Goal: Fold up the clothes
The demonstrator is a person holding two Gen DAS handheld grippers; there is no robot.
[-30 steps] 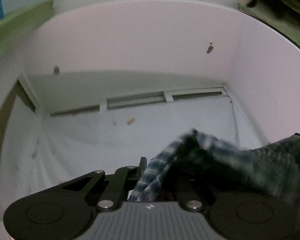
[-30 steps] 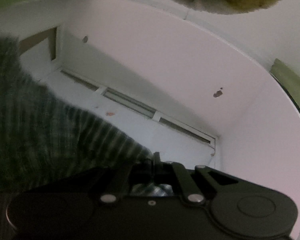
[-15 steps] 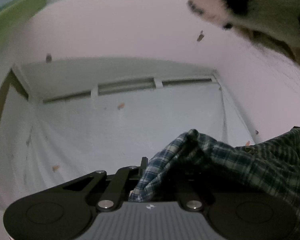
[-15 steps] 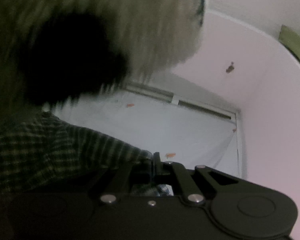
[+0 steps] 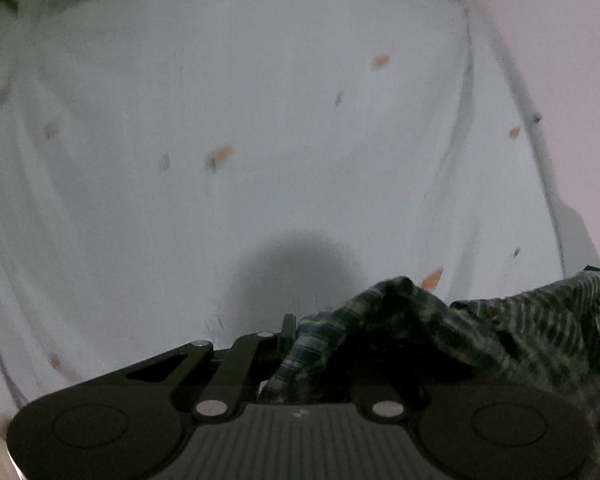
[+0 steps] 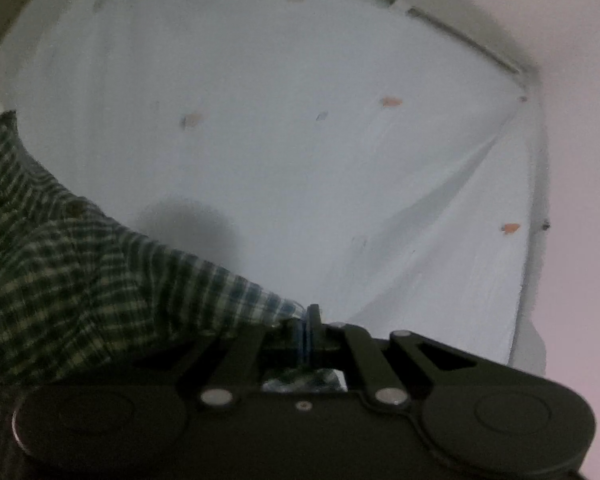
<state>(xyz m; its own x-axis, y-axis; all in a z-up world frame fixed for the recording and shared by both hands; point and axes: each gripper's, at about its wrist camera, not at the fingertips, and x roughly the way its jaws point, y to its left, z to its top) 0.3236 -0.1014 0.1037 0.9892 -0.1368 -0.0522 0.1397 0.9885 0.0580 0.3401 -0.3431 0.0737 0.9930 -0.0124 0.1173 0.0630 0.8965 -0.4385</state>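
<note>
Shirt (image 6: 80, 264) between tongs, above sheet (image 5: 300, 140)

1. Our left gripper (image 5: 290, 330) points forward and down, its black linkage low in the left wrist view. Its jaws are pressed together, with plaid cloth (image 5: 480, 328) pinched between them and trailing off to the right.
2. Our right gripper (image 6: 308, 320) is tilted, its body sloping down toward the right of its own view. Its jaws are closed tight on an edge of the same cloth (image 6: 80, 264), which runs off to the left.
3. Neither view shows our hands or sleeves.
</note>
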